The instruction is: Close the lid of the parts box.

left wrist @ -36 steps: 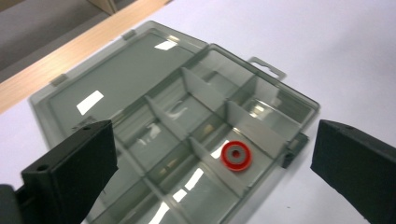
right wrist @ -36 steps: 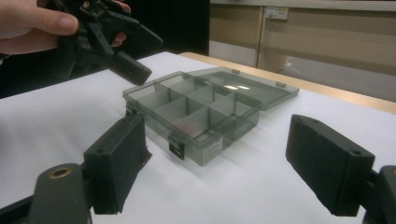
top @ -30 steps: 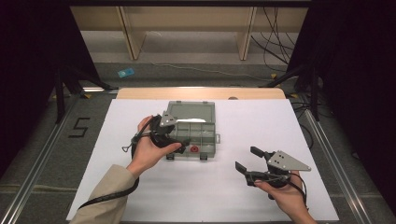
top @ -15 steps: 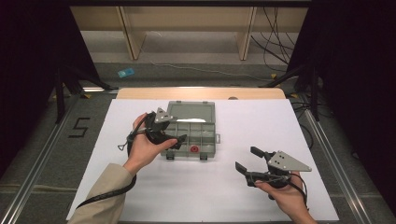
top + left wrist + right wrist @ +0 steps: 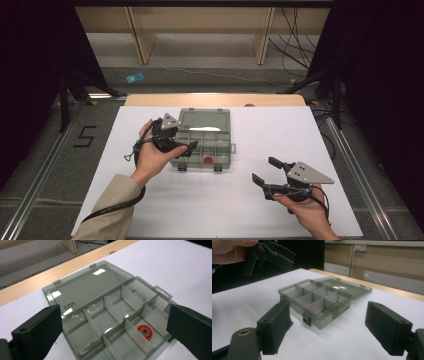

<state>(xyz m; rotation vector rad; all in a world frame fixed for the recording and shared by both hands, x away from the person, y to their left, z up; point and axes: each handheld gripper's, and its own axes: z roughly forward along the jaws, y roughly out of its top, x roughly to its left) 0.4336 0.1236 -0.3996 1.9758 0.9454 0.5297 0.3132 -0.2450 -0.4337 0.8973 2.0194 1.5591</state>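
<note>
A smoky grey compartment box [image 5: 216,144] sits mid-table with its lid [image 5: 204,120] folded flat behind it. One red ring [image 5: 207,160] lies in a front-row compartment, and the other compartments look empty. My left gripper [image 5: 186,148] hovers open over the box's left end with nothing between its jaws. From the left gripper view the box [image 5: 110,305] and the red ring [image 5: 145,331] lie below the left gripper [image 5: 115,315]. My right gripper [image 5: 264,170] is open and empty at the front right, clear of the box [image 5: 317,300].
White paper [image 5: 300,140] covers the table, with a wooden strip [image 5: 215,100] along the far edge. Beyond it are shelf legs and cables on the floor. The left gripper [image 5: 272,257] appears high in the right gripper view.
My left gripper has drifted a little left and back, off the box's front left corner. The right gripper and the box have stayed put.
</note>
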